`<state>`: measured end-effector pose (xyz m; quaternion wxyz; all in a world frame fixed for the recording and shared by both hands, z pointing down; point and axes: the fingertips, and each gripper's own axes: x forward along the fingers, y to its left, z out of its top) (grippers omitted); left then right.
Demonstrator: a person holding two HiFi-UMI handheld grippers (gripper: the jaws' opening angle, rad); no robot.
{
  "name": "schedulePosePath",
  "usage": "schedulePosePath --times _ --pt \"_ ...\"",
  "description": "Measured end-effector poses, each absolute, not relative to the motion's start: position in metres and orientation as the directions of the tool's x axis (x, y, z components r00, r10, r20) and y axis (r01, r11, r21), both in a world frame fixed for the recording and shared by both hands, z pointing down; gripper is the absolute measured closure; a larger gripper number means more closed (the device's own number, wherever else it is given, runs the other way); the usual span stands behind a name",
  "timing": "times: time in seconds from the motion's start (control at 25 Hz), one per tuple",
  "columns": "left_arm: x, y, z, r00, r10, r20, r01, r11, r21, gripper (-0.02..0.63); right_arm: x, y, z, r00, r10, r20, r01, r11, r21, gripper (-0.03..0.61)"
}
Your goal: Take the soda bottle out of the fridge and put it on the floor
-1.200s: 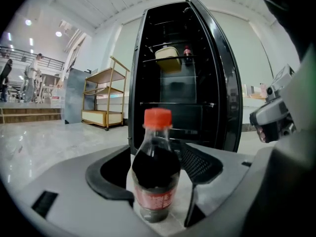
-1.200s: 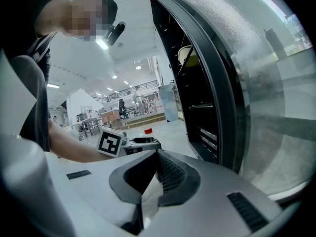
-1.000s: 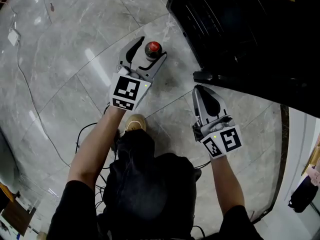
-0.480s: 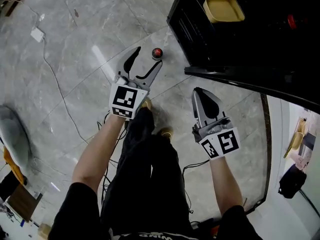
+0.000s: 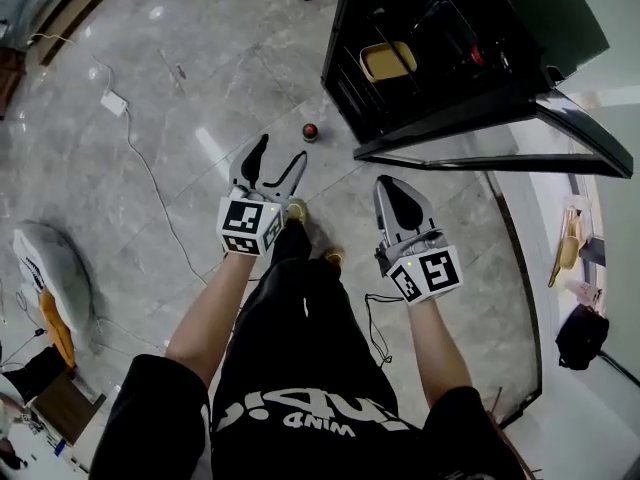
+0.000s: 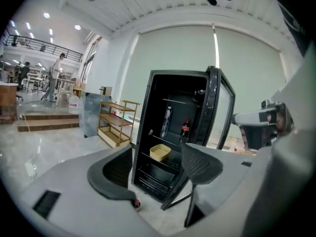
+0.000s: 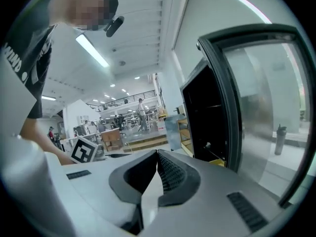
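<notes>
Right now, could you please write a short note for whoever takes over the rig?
Left gripper: open, empty, held above the floor.
Right gripper: shut, nothing between its jaws.
Soda bottle: standing on the floor in front of the open fridge, clear of both grippers.
Done: bottle is out and set down.
Left: nothing of the task; the fridge door stands open.

Floor (image 5: pixel 150 88) — grey marble, pale veins. Fridge (image 5: pixel 440 78), upper right: black; tub (image 5: pixel 388 60) inside yellow. Soda bottle (image 5: pixel 310 131), upper centre: red cap, dark below. Left gripper (image 5: pixel 282 148), right gripper (image 5: pixel 386 181) — grey, cubes patterned in black-and-white squares.
</notes>
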<state>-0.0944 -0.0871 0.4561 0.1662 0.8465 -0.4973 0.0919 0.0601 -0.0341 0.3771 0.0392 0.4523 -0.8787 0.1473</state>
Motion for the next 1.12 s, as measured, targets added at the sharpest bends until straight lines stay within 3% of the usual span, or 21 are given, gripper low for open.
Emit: schedulePosePath --times 0.48,0.64,0.8,1.12 --pt "-0.084 -0.029 0.315 0.541 -0.808 0.234 -0.841 -0.515 0.166 0.315 0.070 0.018 0.275 -0.552 -0.822 0.139 -0.827 0.518 -0.218 0.554" --pt "-0.082 -0.018 0.295 0.544 -0.813 0.206 -0.839 -0.523 0.150 0.402 0.078 0.024 0.261 -0.546 -0.828 0.128 -0.832 0.518 -0.201 0.554" --pt "-0.088 -0.007 0.277 0.519 -0.834 0.189 -0.855 -0.507 0.113 0.602 0.087 0.033 0.253 -0.539 -0.833 0.122 -0.837 0.514 -0.189 0.554" --pt "-0.113 0.027 0.259 0.507 -0.837 0.205 -0.862 -0.489 0.133 0.606 0.115 0.058 0.249 -0.488 -0.862 0.135 -0.868 0.463 -0.179 0.554"
